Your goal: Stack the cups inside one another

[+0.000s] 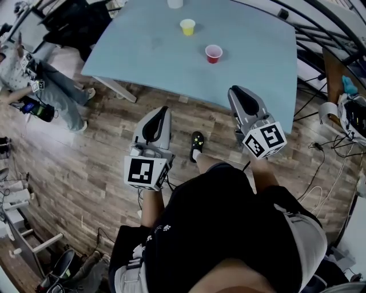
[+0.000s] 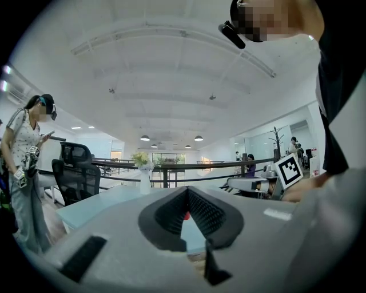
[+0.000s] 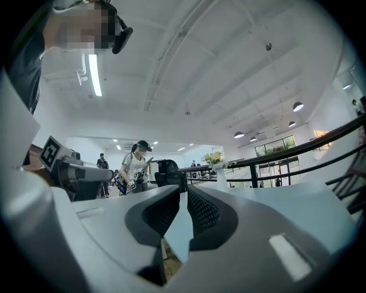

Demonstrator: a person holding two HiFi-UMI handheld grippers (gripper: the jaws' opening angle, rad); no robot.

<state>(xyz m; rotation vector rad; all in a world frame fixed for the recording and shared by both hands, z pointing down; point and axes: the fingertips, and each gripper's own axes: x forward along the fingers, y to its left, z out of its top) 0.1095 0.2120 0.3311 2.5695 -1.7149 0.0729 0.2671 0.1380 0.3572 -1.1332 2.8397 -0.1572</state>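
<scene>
Nothing stacked yet. Red cup [image 1: 213,54] and yellow cup [image 1: 187,26] stand apart on the pale blue worktop [image 1: 143,51], both upright with mouths up. Red is nearer us, yellow behind it and to the left. The white object [image 1: 175,3] at the far edge is cropped; it may be a third cup, we cannot tell. Left hand-held gripper [image 1: 165,110]: jaws pressed together, nothing in them. Right hand-held gripper [image 1: 234,90] likewise looks closed and empty. Both hang over the wooden floor [image 1: 103,149], short of the worktop's near edge, well apart from the cups. We judge everything is left to do — reach, grasp one cup, nest it in the other. Cups look small and tapered — should nest easily.
</scene>
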